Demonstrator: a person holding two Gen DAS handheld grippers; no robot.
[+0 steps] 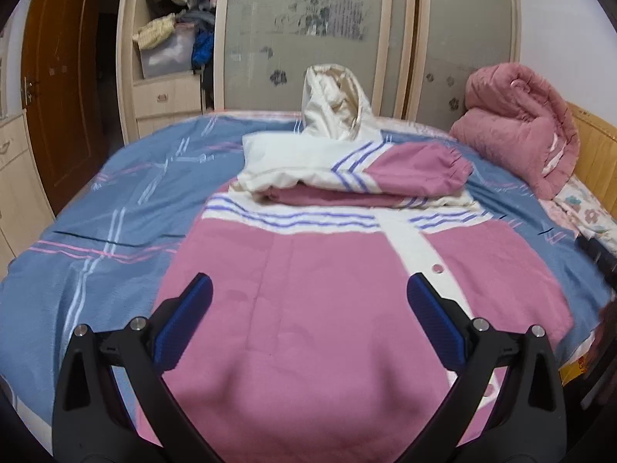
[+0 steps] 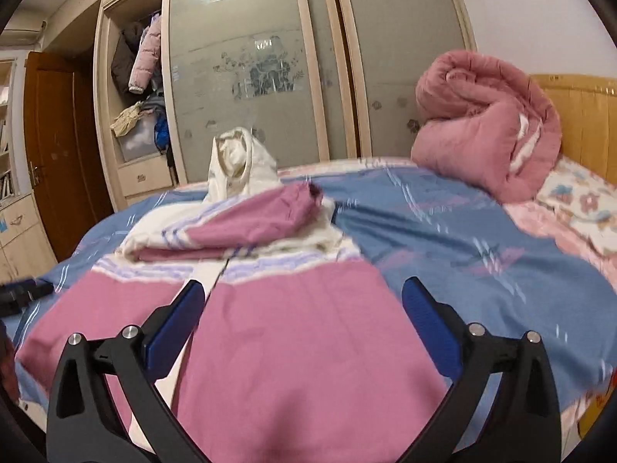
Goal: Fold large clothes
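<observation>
Rolled pink quilt [image 1: 518, 127] on blue bedspread [image 1: 115, 208], beside wooden headboard [image 1: 594, 146]; wardrobe [image 2: 246, 61] behind.

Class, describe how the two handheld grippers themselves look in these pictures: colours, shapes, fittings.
The left gripper and the right gripper look alike: a matte black forked frame with triangular cut-outs, round silver bolts on top, and two flat fingers faced with ribbed blue pads. No cables, labels, sleeves or hands show in either view.

Lighting: even indoor, moderately bright; ceiling lamp glare on wardrobe door [image 2: 231, 77]. Quality: motion blur on bedsheet [image 2: 443, 231]; fisheye bending, black corners.
</observation>
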